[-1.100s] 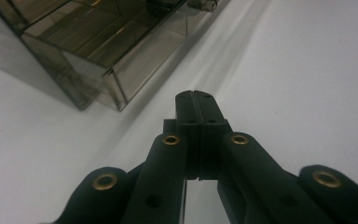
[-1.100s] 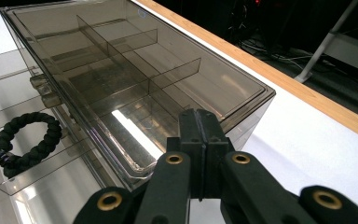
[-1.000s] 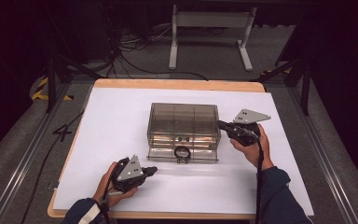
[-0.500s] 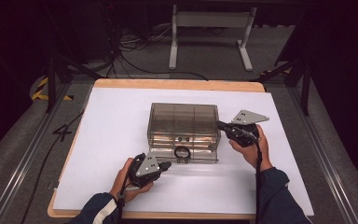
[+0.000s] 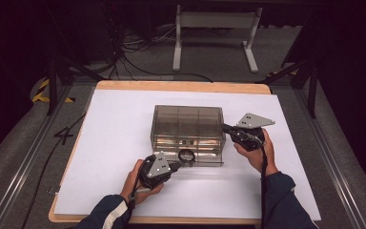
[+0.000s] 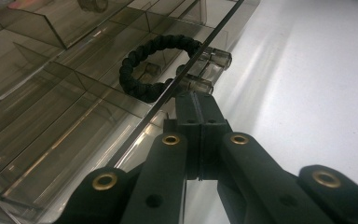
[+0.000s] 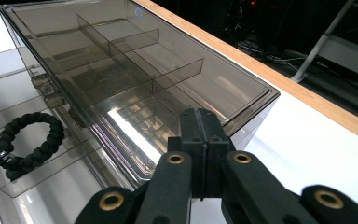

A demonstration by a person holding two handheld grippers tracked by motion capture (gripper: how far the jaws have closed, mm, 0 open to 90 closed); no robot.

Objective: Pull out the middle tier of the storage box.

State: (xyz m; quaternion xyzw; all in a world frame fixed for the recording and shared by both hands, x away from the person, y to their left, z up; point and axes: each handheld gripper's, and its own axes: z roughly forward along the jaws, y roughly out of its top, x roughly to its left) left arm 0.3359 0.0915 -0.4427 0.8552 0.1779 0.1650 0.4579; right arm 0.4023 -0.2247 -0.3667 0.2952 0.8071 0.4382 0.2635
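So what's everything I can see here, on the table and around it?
Organizer box: one, smoky clear plastic with dividers, middle of the table, its lower drawer pulled out toward the person.
Braided bracelet: one, black, lying in the open drawer.
White sheet: one, covering the tabletop.
Wooden table: one, light wood edge showing round the sheet.
Metal stand: one, pale grey, on the floor beyond the table.
Cables: several, black, on the floor behind.
Left hand-held gripper: black, jaws shut, at the drawer's front.
Right hand-held gripper: black, jaws shut, at the box's right end.
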